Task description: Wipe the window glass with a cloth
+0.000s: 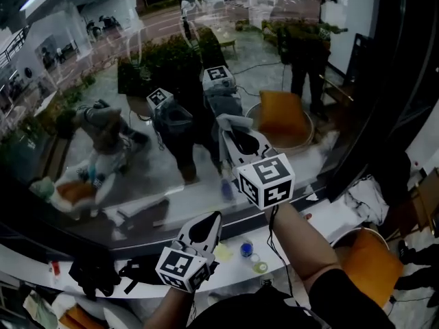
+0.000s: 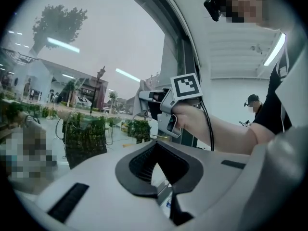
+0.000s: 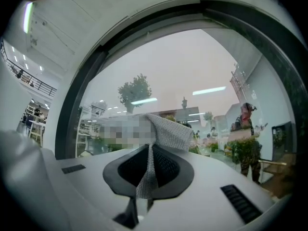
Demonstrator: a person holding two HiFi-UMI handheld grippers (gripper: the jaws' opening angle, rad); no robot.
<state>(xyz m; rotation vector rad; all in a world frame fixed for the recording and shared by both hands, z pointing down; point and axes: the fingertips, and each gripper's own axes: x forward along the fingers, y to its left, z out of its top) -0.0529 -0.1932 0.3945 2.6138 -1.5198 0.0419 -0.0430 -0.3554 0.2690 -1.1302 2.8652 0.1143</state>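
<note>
The window glass (image 1: 103,149) fills the upper head view and carries many reflections. My right gripper (image 1: 236,134) is raised up to the pane, shut on a grey mesh cloth (image 1: 232,120). In the right gripper view the cloth (image 3: 166,131) sticks out of the shut jaws (image 3: 147,174) and folds over toward the glass (image 3: 159,66); whether it touches the pane I cannot tell. My left gripper (image 1: 209,223) hangs lower, near the sill, pointing up at the glass. In its own view the left gripper (image 2: 159,177) is shut with nothing between its jaws.
A white sill (image 1: 226,266) runs under the pane with small bottles (image 1: 247,249) and a black object (image 1: 96,273) on it. A dark curved window frame (image 1: 387,81) stands at the right. Beyond it are an orange seat (image 1: 370,266) and white cloth (image 1: 363,199).
</note>
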